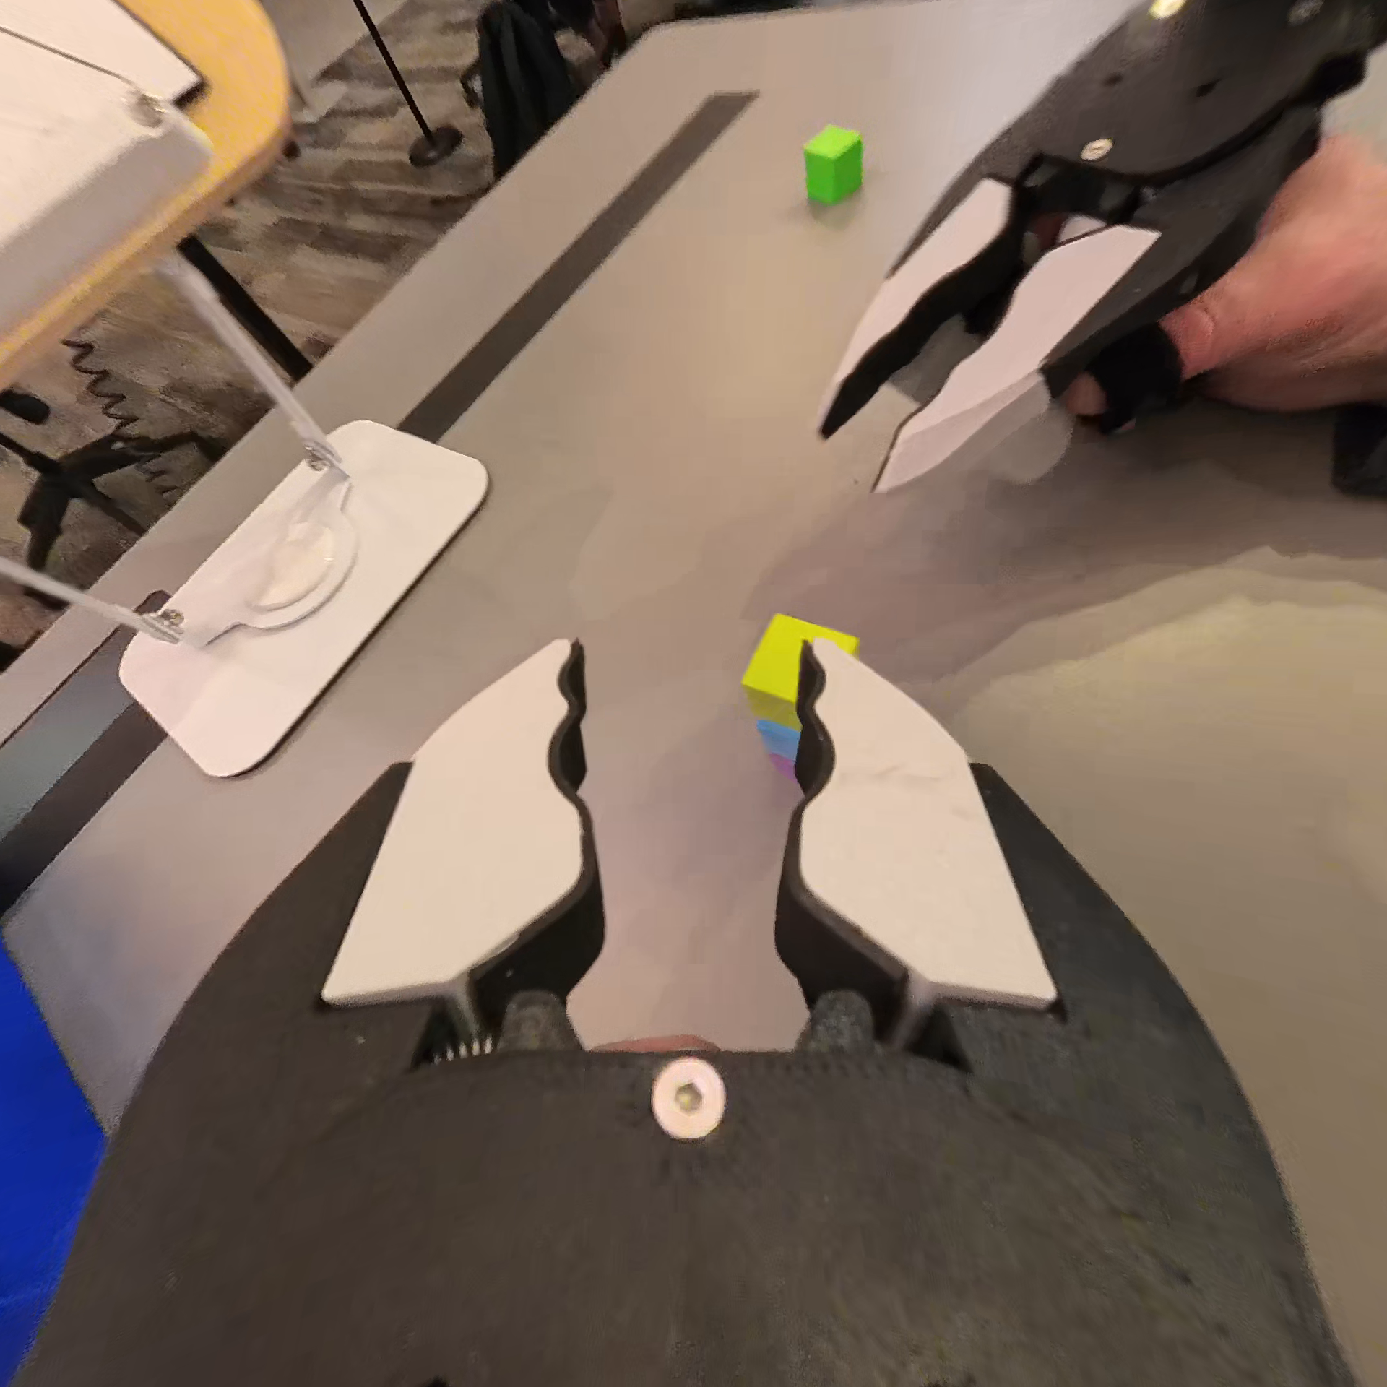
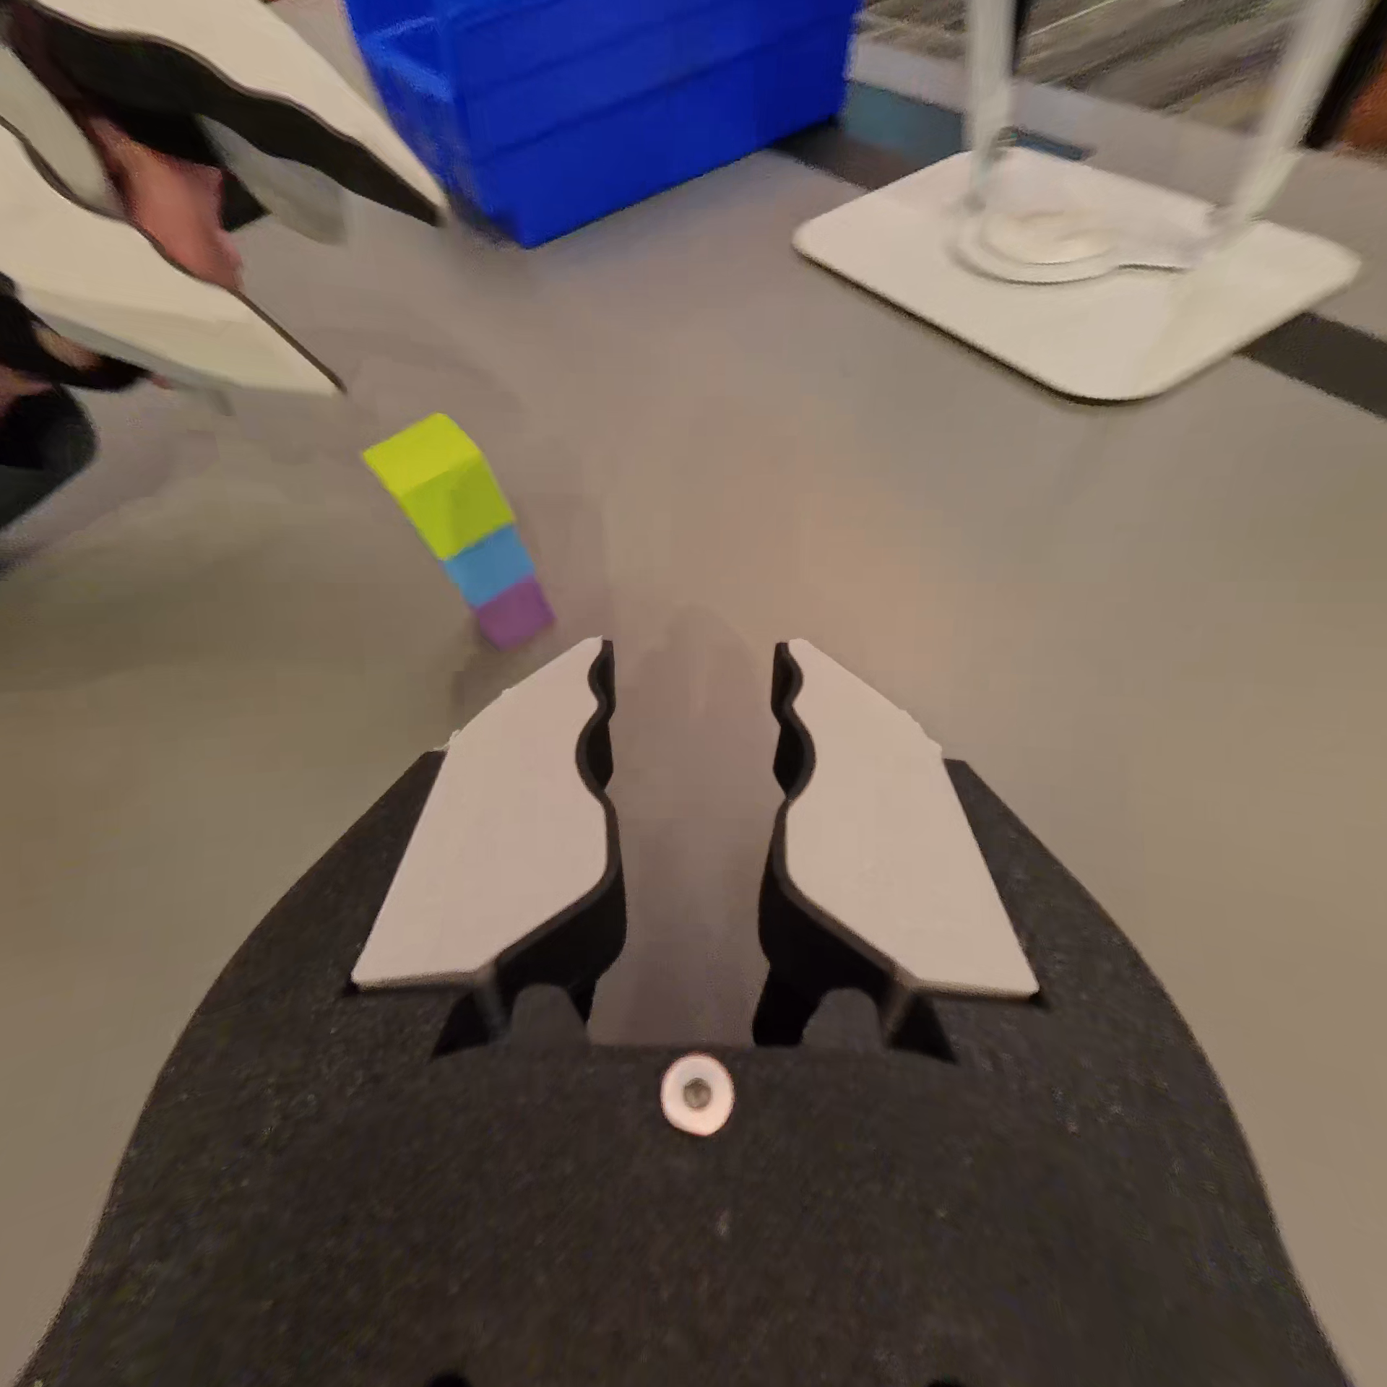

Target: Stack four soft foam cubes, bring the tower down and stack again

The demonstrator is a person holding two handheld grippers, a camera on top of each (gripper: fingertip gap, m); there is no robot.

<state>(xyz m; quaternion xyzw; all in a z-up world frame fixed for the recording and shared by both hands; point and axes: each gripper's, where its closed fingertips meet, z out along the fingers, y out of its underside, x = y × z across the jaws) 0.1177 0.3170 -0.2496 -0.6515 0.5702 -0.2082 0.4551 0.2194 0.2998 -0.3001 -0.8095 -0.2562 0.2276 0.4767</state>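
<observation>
Three Cubes Stacked, Fourth Waiting Apart

Cubes are standing in a short tower on the grey table (image 2: pixel 901 570): a purple cube (image 2: pixel 514 612) is sitting at the bottom, a blue cube (image 2: pixel 488 563) is resting on it, and a yellow-green cube (image 2: pixel 443 484) is sitting on top. A bright green cube (image 1: pixel 833 163) is sitting alone farther along the table, well apart from the tower.

The left hand-held gripper (image 1: pixel 690 653) is hovering over the table with its jaws spread wide and nothing between them. Its right fingertip (image 1: pixel 818 675) is overlapping the tower's edge in the left wrist view, but the right wrist view is showing that gripper up and to the side of the tower, clear of it.

The right hand-held gripper (image 2: pixel 694 649) is hanging with its jaws parted and only bare table showing between its pads. The tower is standing just beside its left fingertip (image 2: pixel 593 668), apart from it. A hand (image 1: pixel 1291 300) is gripping this tool from behind.

A white base plate (image 1: pixel 315 593) with a clear stand is lying on the table to one side, and a blue bin (image 2: pixel 623 105) is sitting behind the tower
</observation>
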